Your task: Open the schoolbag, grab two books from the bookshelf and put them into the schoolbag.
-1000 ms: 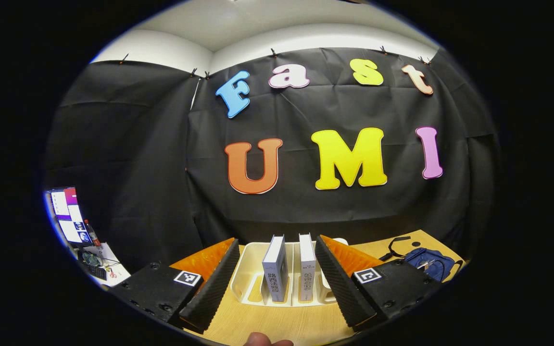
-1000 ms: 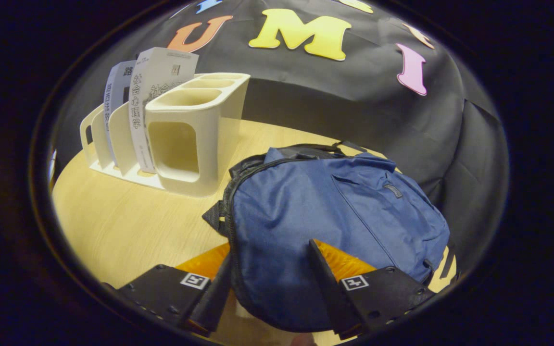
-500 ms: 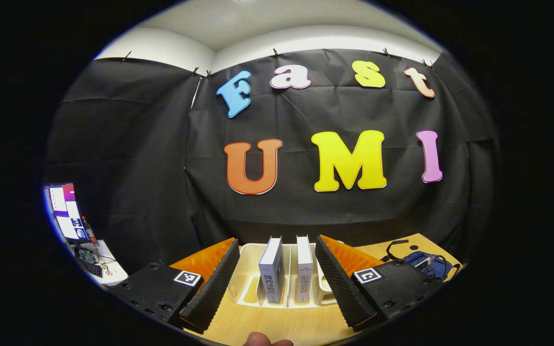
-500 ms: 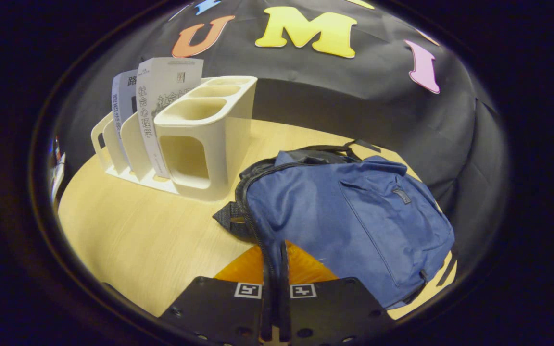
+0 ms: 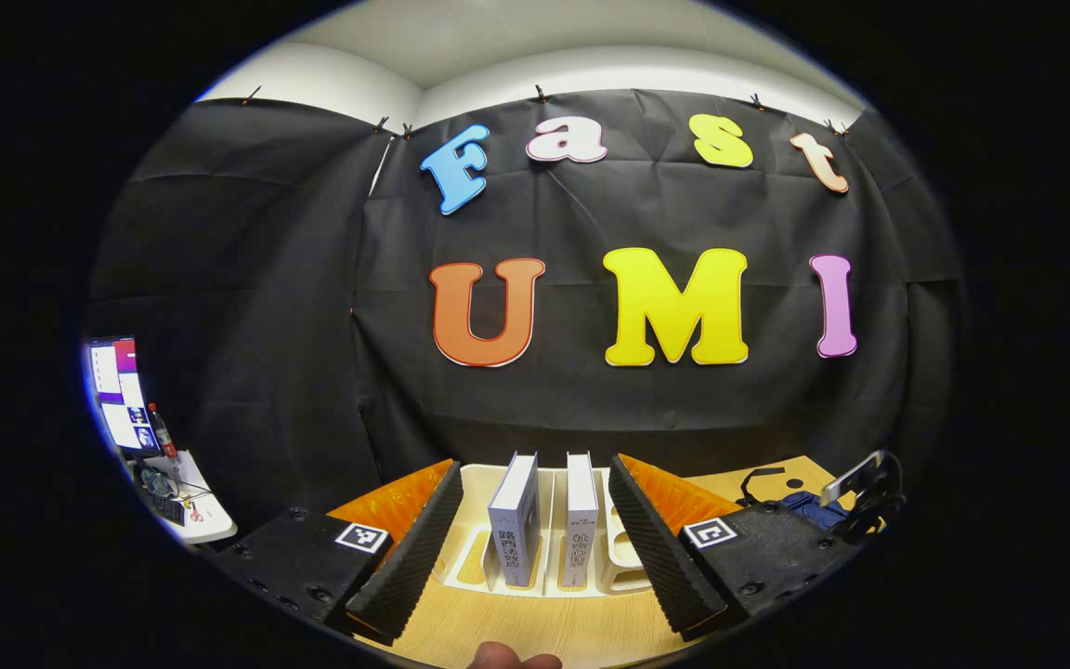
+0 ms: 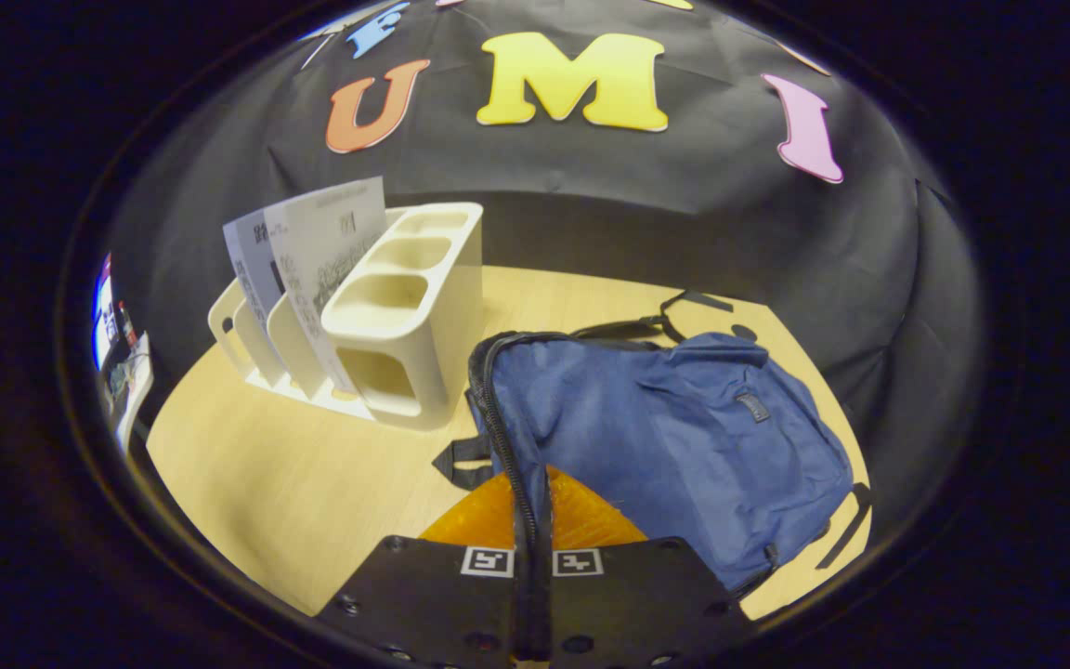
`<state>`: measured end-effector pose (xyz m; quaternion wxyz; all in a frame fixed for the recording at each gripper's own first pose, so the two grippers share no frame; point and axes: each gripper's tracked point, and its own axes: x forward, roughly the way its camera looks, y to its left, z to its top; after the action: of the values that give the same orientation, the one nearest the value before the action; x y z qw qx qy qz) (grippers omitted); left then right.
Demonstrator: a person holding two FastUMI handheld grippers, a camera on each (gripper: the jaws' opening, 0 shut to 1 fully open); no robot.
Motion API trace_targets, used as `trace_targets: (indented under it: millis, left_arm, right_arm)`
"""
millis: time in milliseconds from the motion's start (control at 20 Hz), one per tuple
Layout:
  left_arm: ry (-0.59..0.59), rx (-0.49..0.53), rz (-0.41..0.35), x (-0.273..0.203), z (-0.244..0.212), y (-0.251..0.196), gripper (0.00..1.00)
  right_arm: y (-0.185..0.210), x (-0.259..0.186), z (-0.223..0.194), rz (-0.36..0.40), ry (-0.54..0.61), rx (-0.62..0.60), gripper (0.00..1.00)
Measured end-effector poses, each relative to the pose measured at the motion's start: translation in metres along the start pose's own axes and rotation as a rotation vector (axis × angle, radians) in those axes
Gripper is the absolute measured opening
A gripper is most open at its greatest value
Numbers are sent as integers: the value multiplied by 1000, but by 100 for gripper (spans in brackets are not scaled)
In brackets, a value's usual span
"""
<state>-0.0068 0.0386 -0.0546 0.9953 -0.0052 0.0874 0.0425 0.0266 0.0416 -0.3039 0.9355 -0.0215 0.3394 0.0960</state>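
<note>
My left gripper (image 5: 535, 469) is open and hovers low over the wooden table (image 5: 535, 627), facing the cream bookshelf (image 5: 475, 534). Two books stand upright in the shelf: a grey-blue one (image 5: 512, 520) and a white one (image 5: 580, 516), both just beyond the fingertips. The blue schoolbag (image 6: 674, 437) lies on the table (image 6: 275, 483) to the right of the bookshelf (image 6: 414, 316). My right gripper (image 6: 532, 502) is shut on the bag's black zipper edge at its near rim. In the left gripper view a bit of the schoolbag (image 5: 809, 506) peeks out behind the right finger.
A monitor (image 5: 117, 390) and a small side table (image 5: 187, 511) with clutter stand off to the left. The bag's black straps (image 6: 674, 311) trail toward the cloth wall. A person's fingertip (image 5: 512, 658) shows at the bottom edge.
My right gripper went from open over the bag to shut on its zipper edge, then drew back and up. The left gripper backed away slightly from the shelf.
</note>
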Motion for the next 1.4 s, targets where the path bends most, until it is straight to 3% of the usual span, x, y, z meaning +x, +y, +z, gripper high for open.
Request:
trace_targets:
  millis: [150,450,900,1100,1400]
  left_arm:
    - [31,-6,-27,10,-1,-8,99]
    - [128,-15,-113,53,1,-27,99]
    - [476,6,-200,122,-33,-39,100]
    - [680,27,-241,142,-58,-47,99]
    - [929,97,-283,167,-91,-60,99]
  right_arm:
    - [-23,-27,35,-19,-49,-25,0]
    - [-87,-61,77,-30,-69,54,0]
    - [-208,-81,131,-69,-105,129,0]
    - [-242,-76,134,-55,-89,206,0]
    - [-270,-67,133,-53,-80,215,0]
